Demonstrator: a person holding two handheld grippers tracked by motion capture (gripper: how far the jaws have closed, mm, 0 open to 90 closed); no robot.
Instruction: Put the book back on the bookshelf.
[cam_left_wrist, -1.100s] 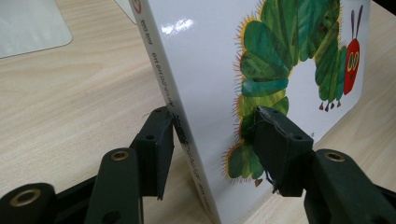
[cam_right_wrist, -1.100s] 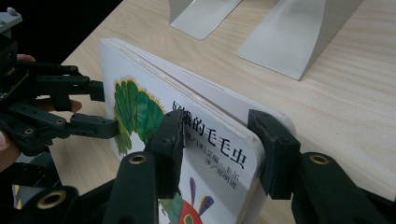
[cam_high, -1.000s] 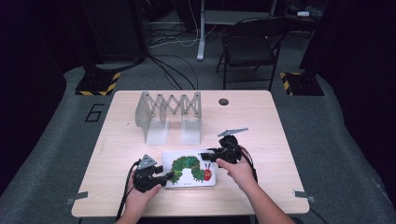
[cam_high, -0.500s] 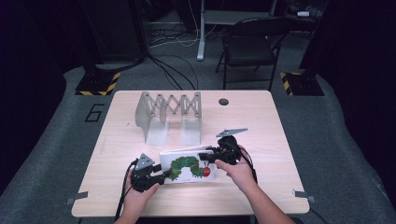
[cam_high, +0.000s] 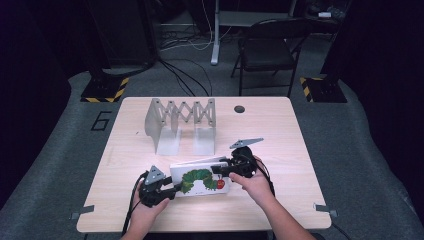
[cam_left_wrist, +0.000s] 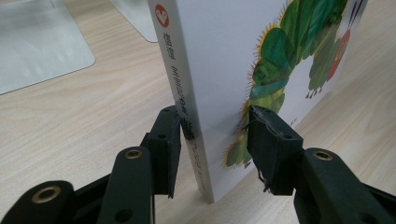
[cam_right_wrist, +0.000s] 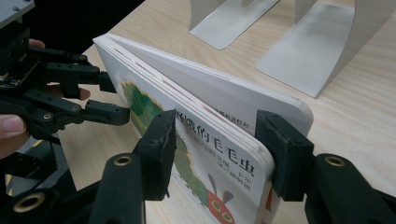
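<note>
A white board book (cam_high: 200, 181) with a green caterpillar on its cover leans up on its long edge near the table's front. My left gripper (cam_high: 175, 189) holds its spine end. In the left gripper view the two pads (cam_left_wrist: 215, 135) press the spine and the cover of the book (cam_left_wrist: 224, 56), after closing a little. My right gripper (cam_high: 220, 170) is at the book's other end. Its jaws (cam_right_wrist: 215, 140) have just been opening and stand apart on either side of the fanned pages (cam_right_wrist: 219, 107). The left gripper (cam_right_wrist: 116, 95) shows beyond.
A grey metal expanding bookend rack (cam_high: 180, 122) stands at the back middle of the table, with flat base plates (cam_right_wrist: 327, 42) just beyond the book. A small round hole (cam_high: 239, 108) lies right of it. A folding chair (cam_high: 265, 45) stands behind the table.
The book has tipped up from lying nearly flat to leaning on its near edge, with its pages fanning. Both hands have stayed about where they were.
</note>
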